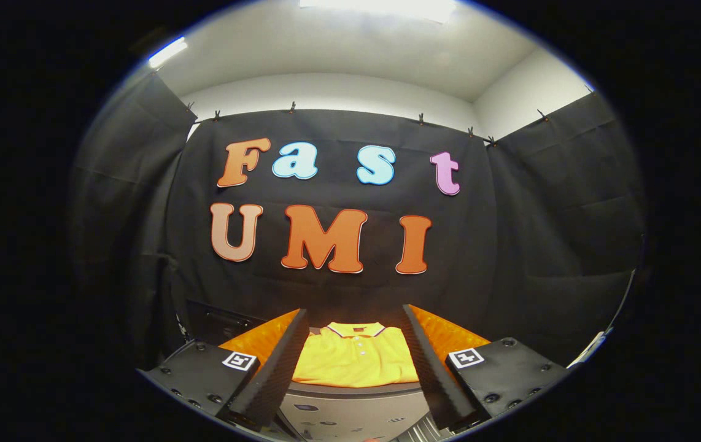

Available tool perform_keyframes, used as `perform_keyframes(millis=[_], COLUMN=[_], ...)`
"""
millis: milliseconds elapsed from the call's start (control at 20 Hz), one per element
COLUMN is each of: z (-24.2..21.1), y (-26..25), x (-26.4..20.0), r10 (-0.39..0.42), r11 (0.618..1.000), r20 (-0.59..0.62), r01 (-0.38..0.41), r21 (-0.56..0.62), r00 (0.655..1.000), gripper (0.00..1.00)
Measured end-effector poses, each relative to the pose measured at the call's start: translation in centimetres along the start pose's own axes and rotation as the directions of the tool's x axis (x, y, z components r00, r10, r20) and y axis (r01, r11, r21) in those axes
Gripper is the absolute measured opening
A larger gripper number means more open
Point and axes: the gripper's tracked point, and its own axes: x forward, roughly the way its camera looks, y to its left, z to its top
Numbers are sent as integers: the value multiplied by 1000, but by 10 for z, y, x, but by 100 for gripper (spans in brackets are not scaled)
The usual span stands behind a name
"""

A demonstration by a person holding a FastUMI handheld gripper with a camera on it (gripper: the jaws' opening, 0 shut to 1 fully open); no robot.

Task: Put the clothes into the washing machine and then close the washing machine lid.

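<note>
- Surroundings: black cloth wall (510, 245) hangs behind the work area; a dark panel (221, 322) sits low against it, beyond the left finger.
- A grey surface (350, 411), apparently the washing machine top, lies below the fingers; its lid state cannot be told.
- Gripper (355, 347): fingers spread wide apart, gripping nothing, touching nothing visible.
- One yellow polo shirt (355, 359) lies flat ahead, seen between the fingers, collar toward the wall.
- Count: one shirt, two fingers.
</note>
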Motion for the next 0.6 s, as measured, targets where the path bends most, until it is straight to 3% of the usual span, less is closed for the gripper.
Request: perform_keyframes(millis=[300,600], z=[9,-12], y=[-5,-2], x=[16,85], r10=[-8,48], r11=[1000,999], r20=[13,-53], r01=[8,-49], r21=[13,-6], r00=[1000,997], gripper=[98,98])
